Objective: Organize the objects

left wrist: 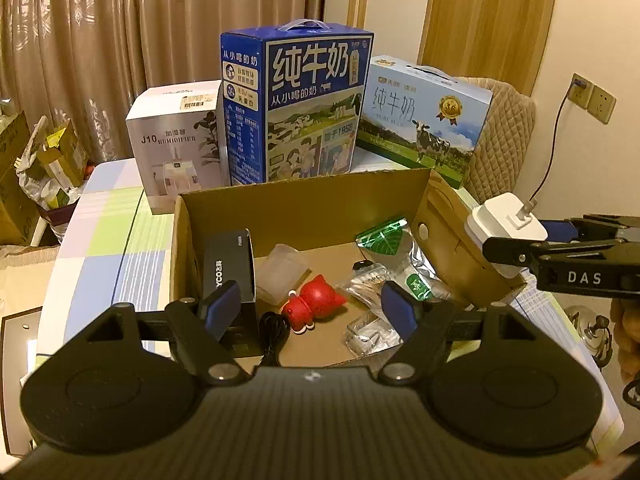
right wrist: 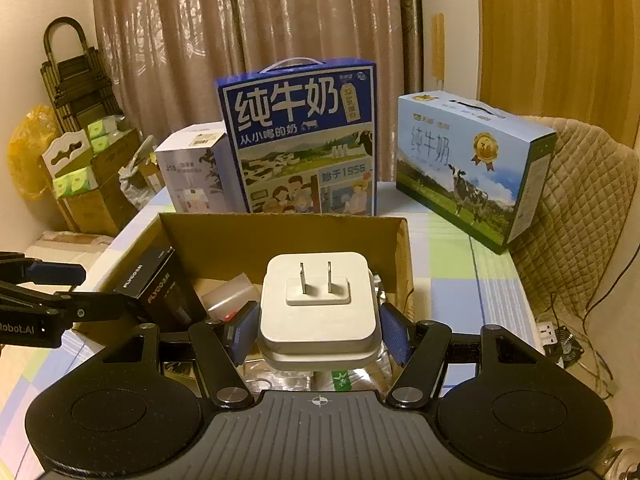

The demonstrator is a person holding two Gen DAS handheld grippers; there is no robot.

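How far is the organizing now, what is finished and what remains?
Already in the cardboard box: black box, red toy, snack packets. In hand: the right gripper holds the white charger above the box. Left: setting it down. The left gripper is open, empty.

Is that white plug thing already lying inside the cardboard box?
No, the white plug adapter is clamped in the right hand-held gripper, held above the cardboard box.

Both grippers are matte black — the left gripper and right gripper each show two round discs, silver pivot screws and blue-padded fingers. White lettering reads "DAS" and "Robot:AI".
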